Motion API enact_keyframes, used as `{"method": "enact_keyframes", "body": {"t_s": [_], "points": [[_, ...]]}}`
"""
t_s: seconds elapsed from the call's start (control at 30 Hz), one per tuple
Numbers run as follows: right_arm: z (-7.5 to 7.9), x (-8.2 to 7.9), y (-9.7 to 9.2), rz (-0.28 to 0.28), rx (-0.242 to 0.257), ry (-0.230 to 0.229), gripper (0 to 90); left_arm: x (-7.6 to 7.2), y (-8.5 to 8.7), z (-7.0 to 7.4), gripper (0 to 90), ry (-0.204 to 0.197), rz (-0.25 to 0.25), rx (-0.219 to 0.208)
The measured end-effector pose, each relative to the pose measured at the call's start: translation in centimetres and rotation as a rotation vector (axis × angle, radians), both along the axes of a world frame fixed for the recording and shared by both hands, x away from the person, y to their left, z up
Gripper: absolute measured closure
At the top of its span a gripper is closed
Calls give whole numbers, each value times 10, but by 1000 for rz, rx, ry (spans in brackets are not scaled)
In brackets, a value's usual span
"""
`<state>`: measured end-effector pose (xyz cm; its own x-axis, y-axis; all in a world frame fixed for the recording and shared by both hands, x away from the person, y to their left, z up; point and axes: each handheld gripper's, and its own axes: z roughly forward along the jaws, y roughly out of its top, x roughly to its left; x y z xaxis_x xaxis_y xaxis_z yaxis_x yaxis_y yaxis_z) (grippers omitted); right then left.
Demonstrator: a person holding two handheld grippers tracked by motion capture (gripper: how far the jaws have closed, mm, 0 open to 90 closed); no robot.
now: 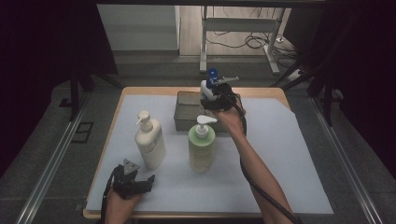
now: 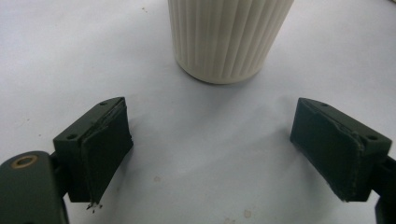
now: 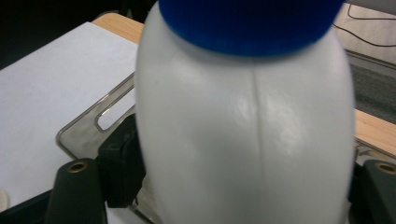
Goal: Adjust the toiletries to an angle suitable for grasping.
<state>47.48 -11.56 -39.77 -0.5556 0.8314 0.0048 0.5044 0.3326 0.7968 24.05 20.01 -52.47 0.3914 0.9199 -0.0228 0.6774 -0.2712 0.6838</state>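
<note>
A white bottle [image 1: 208, 87] with a blue cap [image 1: 212, 73] stands upright at the back right of a grey tray [image 1: 186, 114]. My right gripper [image 1: 209, 96] reaches in from the near side, one jaw on each side of the bottle. In the right gripper view the bottle [image 3: 243, 140] sits between the jaws of that gripper [image 3: 243, 182], and I see no pad pressing on it. Near the front left of the table, my left gripper [image 1: 140, 176] is open and holds nothing. Its open jaws [image 2: 210, 154] point at the ribbed base of a cream pump bottle [image 2: 224, 37].
The cream pump bottle [image 1: 149, 142] and a green pump bottle [image 1: 201, 145] stand side by side mid-table on a white sheet [image 1: 280, 154]. The tray's metal rim [image 3: 88, 121] lies just below the right jaws. My right forearm crosses the table's right half.
</note>
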Motion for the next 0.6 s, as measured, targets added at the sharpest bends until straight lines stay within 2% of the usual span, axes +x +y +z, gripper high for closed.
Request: {"method": "enact_keyframes", "body": {"t_s": [0.13,0.37,0.6], "points": [[2,-7,-5,11,-6,-2,268,0,0,0,118,-1,0,-1],[6,-20,-18,50,24,8,298,0,0,0,118,-1,0,-1],[4,-34,-27,74,12,26,297,0,0,0,118,-1,1,-2]]}}
